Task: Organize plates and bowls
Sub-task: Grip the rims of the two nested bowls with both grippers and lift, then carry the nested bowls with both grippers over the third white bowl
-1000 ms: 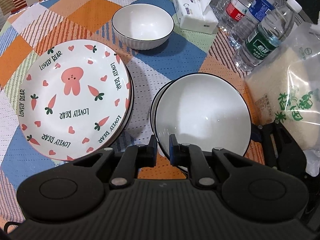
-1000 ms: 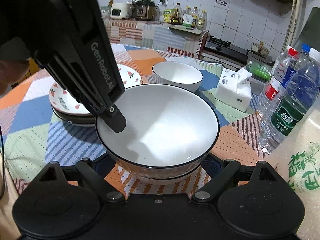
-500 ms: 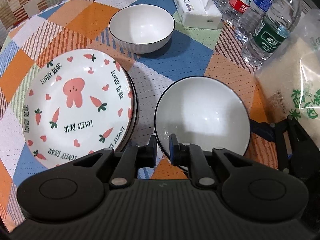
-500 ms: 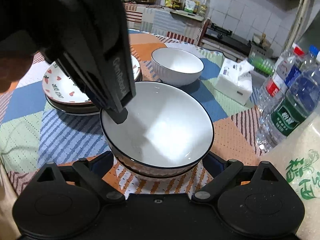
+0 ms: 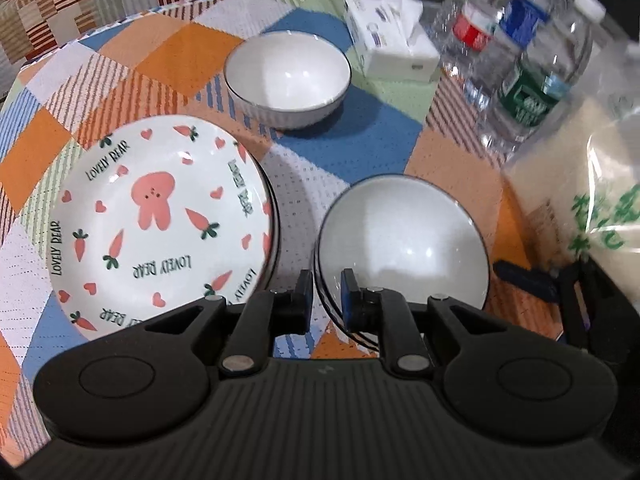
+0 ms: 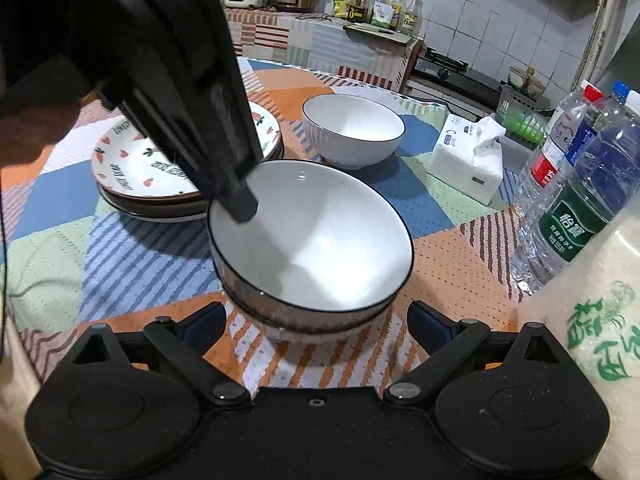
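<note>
My left gripper (image 5: 326,294) is shut on the rim of nested white bowls with black rims (image 5: 404,244), which tilt and lift off the cloth; they also show in the right wrist view (image 6: 316,240). My right gripper (image 6: 316,324) is open, its fingers on either side of the bowls' base, not touching. A third white bowl (image 5: 286,76) stands farther back, also in the right wrist view (image 6: 354,130). A stack of "Lovely Bear" carrot plates (image 5: 160,216) lies to the left, also in the right wrist view (image 6: 160,172).
A tissue box (image 5: 390,46) and several water bottles (image 5: 532,80) stand at the back right. A bag of rice (image 5: 592,200) lies at the right edge. The round table has a checked cloth (image 5: 180,52). A kitchen counter (image 6: 320,40) lies beyond.
The left gripper has raised and tilted the gripped bowls and drawn them nearer. The right gripper stays open around their base.
</note>
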Available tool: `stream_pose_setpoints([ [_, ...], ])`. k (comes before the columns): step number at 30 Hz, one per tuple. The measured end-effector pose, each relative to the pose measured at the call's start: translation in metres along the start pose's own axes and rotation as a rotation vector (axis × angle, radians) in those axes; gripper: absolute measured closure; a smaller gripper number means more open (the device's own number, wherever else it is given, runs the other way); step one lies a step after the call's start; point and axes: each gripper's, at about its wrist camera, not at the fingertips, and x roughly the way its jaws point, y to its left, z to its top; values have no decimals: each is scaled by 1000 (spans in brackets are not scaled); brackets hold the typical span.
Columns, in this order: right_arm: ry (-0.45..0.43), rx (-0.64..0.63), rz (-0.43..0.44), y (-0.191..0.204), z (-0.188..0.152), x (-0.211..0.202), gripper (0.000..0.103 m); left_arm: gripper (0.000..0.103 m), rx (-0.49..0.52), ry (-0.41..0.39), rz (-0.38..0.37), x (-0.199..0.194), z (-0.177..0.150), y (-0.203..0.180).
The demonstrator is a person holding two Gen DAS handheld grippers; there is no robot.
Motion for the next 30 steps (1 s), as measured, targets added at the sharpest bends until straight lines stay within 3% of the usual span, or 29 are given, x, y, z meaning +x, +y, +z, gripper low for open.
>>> stream_pose_setpoints([
  [8,-78,112,109,-26,15,-32,4,89,-79,-77,-55,-32,19,30],
  [17,-121,218,191,-53,78,-34,5,89,-78,-115,-49,-49,50,56],
  [25,-12,537,362,-99,136,10,15,83,-52,-180,-20,-39,79,71],
  [30,30,670,313,-116,143,58,23,73,-65,-199,-14,-11,89,77],
])
